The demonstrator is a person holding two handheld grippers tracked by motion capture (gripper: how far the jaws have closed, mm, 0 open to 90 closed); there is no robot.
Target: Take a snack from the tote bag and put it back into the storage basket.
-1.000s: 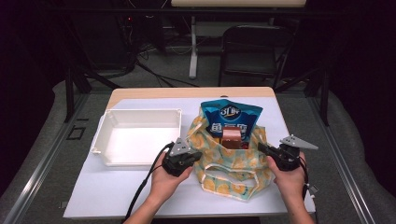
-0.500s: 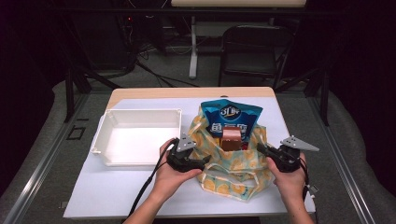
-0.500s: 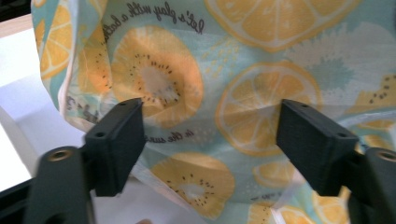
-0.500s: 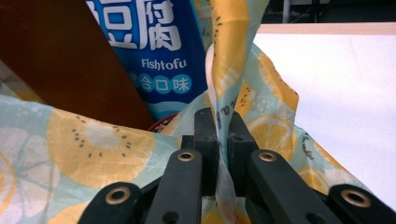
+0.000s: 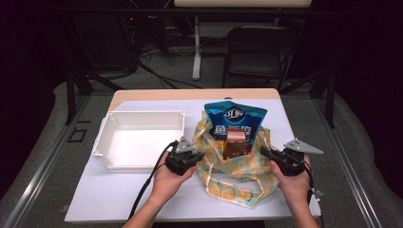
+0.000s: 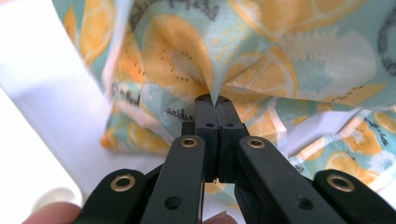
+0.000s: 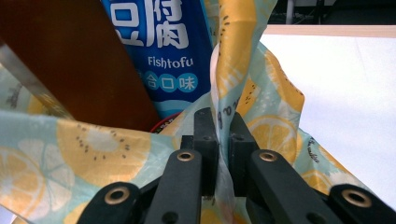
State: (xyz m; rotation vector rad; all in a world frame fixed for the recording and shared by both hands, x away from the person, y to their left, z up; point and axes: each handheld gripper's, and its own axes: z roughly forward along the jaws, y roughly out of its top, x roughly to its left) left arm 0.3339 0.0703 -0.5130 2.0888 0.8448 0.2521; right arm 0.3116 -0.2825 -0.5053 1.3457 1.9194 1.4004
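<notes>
Bag [image 5: 237,171], cloth with an orange-slice print, is seen on the white worktop [image 5: 119,194], just right of the white tray [image 5: 138,137]. It is held at both sides of its mouth. A blue snack packet [image 5: 236,121] and a brown pouch [image 5: 234,142] are seen standing upright inside it. The left tongs [image 6: 212,100] have just been closing and are now clamped on a pinch of the bag's left edge. The right tongs [image 7: 219,116] are clamped on a fold of the right edge, with cloth pressed between the jaws.
</notes>
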